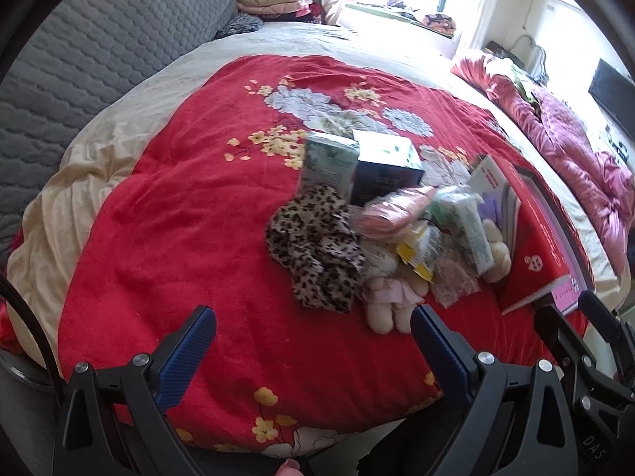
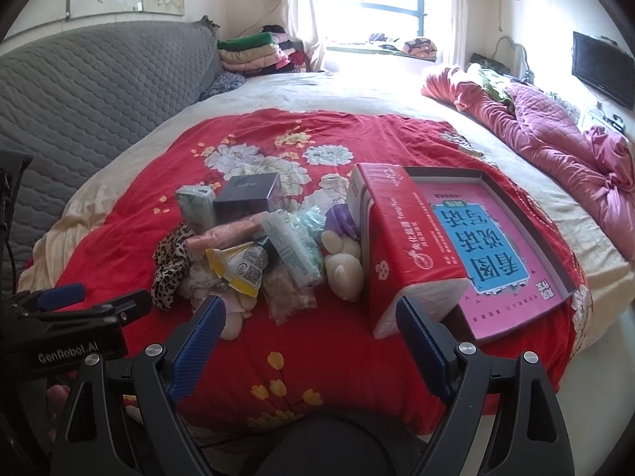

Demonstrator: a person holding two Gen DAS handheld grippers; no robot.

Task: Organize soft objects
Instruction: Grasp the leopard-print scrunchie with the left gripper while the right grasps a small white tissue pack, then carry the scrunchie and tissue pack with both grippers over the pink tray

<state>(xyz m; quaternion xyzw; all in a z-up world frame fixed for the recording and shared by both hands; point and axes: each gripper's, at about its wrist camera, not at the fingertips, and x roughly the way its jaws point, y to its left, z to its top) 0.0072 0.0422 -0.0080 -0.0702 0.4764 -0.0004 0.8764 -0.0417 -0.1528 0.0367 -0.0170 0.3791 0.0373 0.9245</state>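
Note:
A pile of mixed things lies on the red floral blanket. It holds a leopard-print cloth, a cream plush toy, a pink soft bundle, tissue packs, a yellow snack packet and a dark box. My left gripper is open and empty, just short of the pile. My right gripper is open and empty, near the pile's front.
A red box leans on an open tray with a pink picture book at the right. A grey quilted headboard stands left. A crumpled pink quilt lies far right. Folded clothes are stacked by the window.

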